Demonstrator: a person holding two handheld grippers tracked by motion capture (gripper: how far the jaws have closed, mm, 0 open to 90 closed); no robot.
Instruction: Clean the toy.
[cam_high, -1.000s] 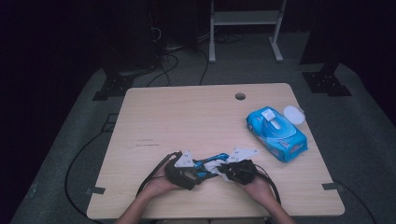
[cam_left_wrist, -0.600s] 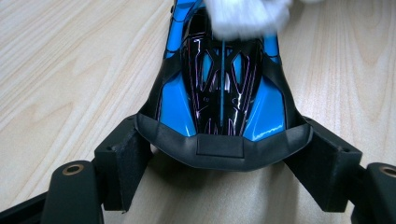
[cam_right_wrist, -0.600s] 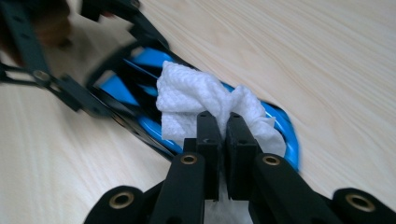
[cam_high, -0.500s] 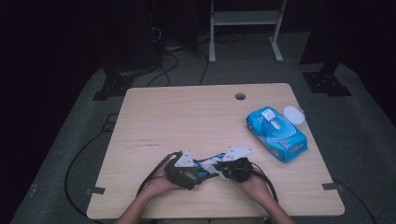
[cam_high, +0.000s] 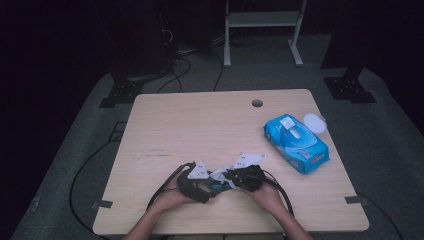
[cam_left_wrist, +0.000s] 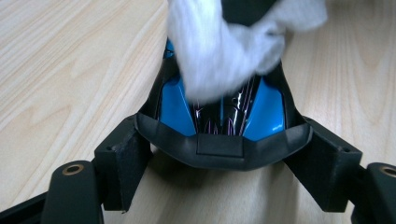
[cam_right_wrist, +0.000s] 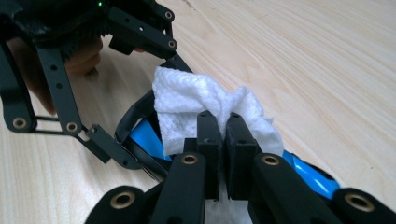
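**Wipe meets blue shell at the table's near edge**

Little has shifted over the past second: both grippers stay together at the near edge of the pale wooden table, the right one's grey plate tipped slightly differently than before.

Nearest the person, the left gripper holds a glossy blue and black curved plastic object, its jaws spread wide and pressed against the object's black rim on either side, as the left gripper view shows. Just to its right, the right gripper has its jaws drawn together on a crumpled white wet wipe, which lies on top of the blue object and touches its upper surface. In the right gripper view the left gripper's black linkage stands just beyond the wipe, with fingers of the person's left hand behind it. From above, the wipe shows as a pale patch between the two grippers.

Farther off, near the table's right edge, a blue soft pack of wet wipes lies flat, well apart from the grippers, with a white round lid just beyond it. A small round hole sits near the far edge.
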